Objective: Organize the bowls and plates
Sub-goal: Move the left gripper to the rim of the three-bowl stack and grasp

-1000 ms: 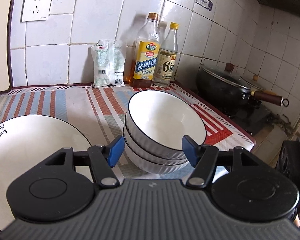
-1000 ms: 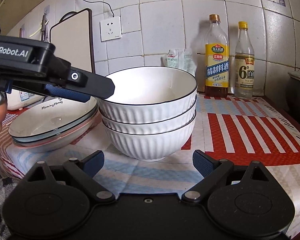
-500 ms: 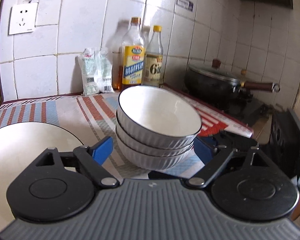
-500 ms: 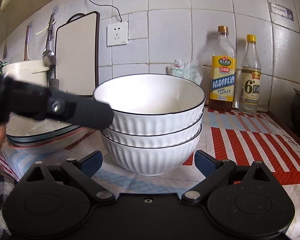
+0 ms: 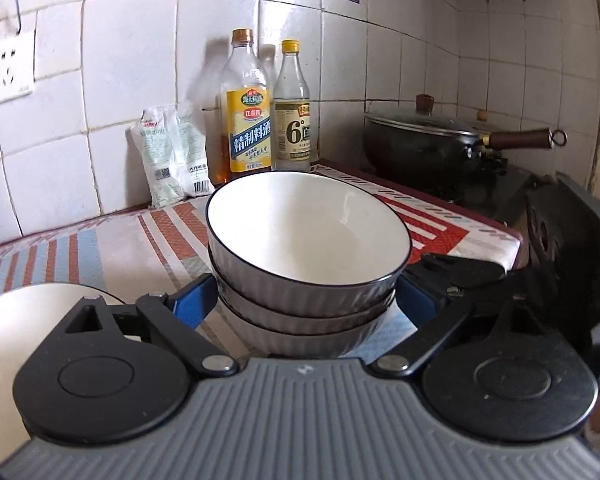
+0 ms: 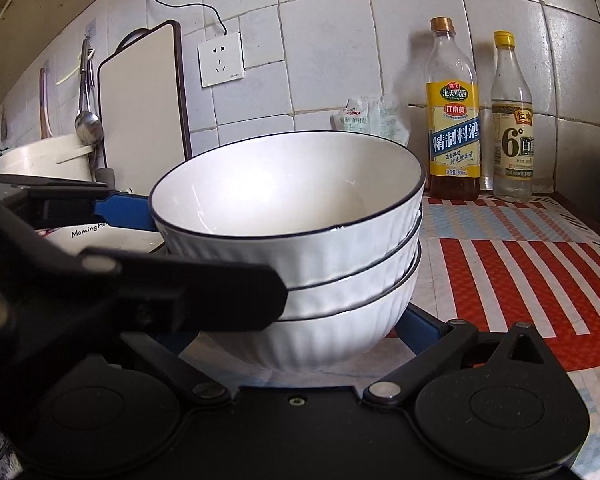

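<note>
Stack of three ribbed white bowls (image 5: 308, 248) on striped cloth (image 5: 112, 248), centre counter. Left gripper (image 5: 306, 300) fingers spread wide, straddling stack at middle bowl, contact unclear. Right gripper (image 6: 300, 334) also spread, flanking bottom bowl. Plates (image 6: 112, 236) left of stack. Bottles (image 6: 454, 120) far, against wall.

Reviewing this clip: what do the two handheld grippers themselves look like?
The left gripper has a ribbed grey body, black linkage arms with round black discs and silver pivot pins, and blue finger pads. The right gripper has a black body with the same discs, pins and blue pads.
</note>
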Tool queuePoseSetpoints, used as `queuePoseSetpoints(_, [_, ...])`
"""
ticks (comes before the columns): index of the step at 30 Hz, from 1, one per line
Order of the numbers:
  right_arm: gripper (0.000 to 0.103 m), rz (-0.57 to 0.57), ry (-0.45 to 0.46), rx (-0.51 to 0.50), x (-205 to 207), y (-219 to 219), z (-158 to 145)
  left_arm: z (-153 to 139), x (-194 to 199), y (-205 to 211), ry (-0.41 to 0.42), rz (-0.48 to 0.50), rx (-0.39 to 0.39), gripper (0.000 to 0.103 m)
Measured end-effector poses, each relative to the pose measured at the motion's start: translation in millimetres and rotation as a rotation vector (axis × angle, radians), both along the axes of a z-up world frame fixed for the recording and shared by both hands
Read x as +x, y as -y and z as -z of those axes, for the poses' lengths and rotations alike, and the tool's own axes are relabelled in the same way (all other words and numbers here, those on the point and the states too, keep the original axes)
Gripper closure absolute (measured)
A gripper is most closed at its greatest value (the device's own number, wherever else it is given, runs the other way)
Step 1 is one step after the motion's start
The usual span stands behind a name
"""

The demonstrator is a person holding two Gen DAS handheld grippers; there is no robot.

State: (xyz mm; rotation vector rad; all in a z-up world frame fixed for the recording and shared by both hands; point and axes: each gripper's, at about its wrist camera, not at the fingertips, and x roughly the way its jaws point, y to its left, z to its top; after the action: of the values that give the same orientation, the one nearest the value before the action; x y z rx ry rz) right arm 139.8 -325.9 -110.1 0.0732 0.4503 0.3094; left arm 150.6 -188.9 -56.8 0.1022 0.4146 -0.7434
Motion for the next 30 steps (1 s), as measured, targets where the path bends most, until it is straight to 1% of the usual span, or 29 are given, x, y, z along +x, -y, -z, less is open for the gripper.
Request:
queuePoseSetpoints(3, [0.000, 0.005, 0.002, 0.009, 1.3, -0.3, 0.8, 1.3, 7.7, -2.8, -0.045, 0.006, -0.039, 0.004])
queuePoseSetpoints(6, [0.000, 0.015, 0.002, 0.022, 4.7, -1.3, 1.4, 4.3, 8.5, -1.8, -0.023, 0.001, -0.050, 0.002])
queuePoseSetpoints(10, [0.000, 0.029, -0.003, 0.015, 9.5, -6.3, 4.5, 7.0, 6.3, -0.6, 0.002, 0.019, -0.035, 0.001])
queuePoseSetpoints(12, [0.000, 0.033, 0.008, 0.009, 8.1, -7.6, 4.8, 6.6, 8.1, -1.0, -0.009, 0.020, -0.039, 0.001])
queuePoseSetpoints(18, [0.000, 0.046, 0.010, 0.034, 7.1, -5.5, 4.5, 4.7, 9.9, -0.2, -0.012, 0.020, -0.039, 0.002])
queuePoseSetpoints(30, [0.000, 0.050, 0.039, 0.006, -0.5, -9.6, 4.1, 5.8, 5.3, -1.9, 0.001, 0.036, -0.008, 0.004])
